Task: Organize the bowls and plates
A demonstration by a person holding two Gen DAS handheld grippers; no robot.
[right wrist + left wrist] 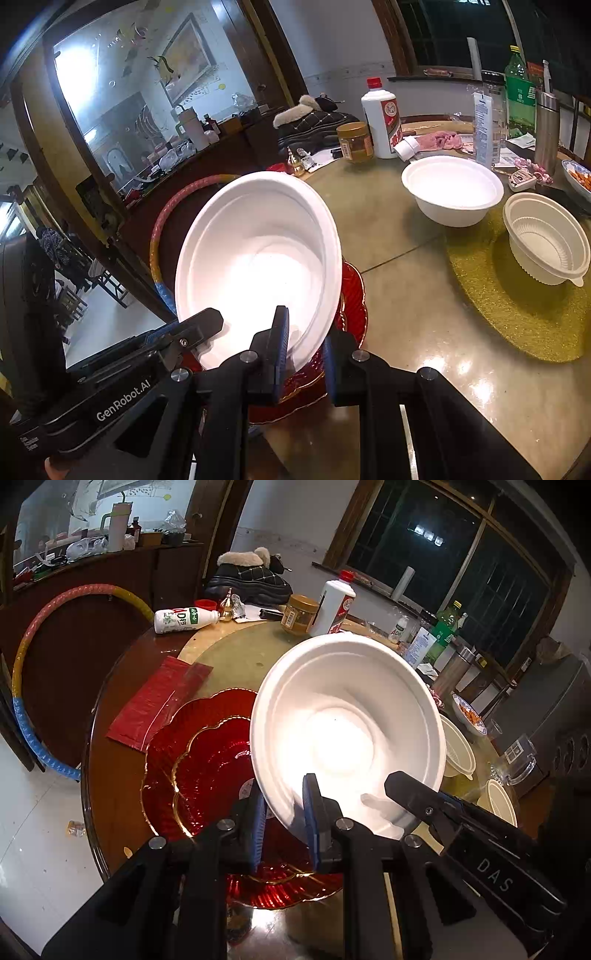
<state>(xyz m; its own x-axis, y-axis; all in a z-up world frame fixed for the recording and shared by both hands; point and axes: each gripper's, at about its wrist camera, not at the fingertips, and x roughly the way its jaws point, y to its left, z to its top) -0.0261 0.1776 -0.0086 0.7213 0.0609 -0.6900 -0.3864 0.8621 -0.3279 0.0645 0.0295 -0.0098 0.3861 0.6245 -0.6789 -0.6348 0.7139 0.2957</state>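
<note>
The round table (424, 295) fills the middle and right of the right wrist frame, its glossy olive top reflecting the lamp, with a brown wooden rim seen at left in the left wrist view. A large white bowl (343, 723), smooth, matte and deep with a rolled rim, hangs tilted in the centre of both frames, over two stacked red glass plates (199, 760) with scalloped gold edges and ribbed surfaces at lower left. The left gripper (284, 812) has its jaws clamped on the bowl's near rim, one blue pad inside and one outside; the right gripper (304, 341) is clamped on the rim likewise, from the other side. Both point downward at a slant. A second white bowl (452, 190) and a ribbed cream plastic bowl (546, 236) sit at upper right of the right wrist frame.
</note>
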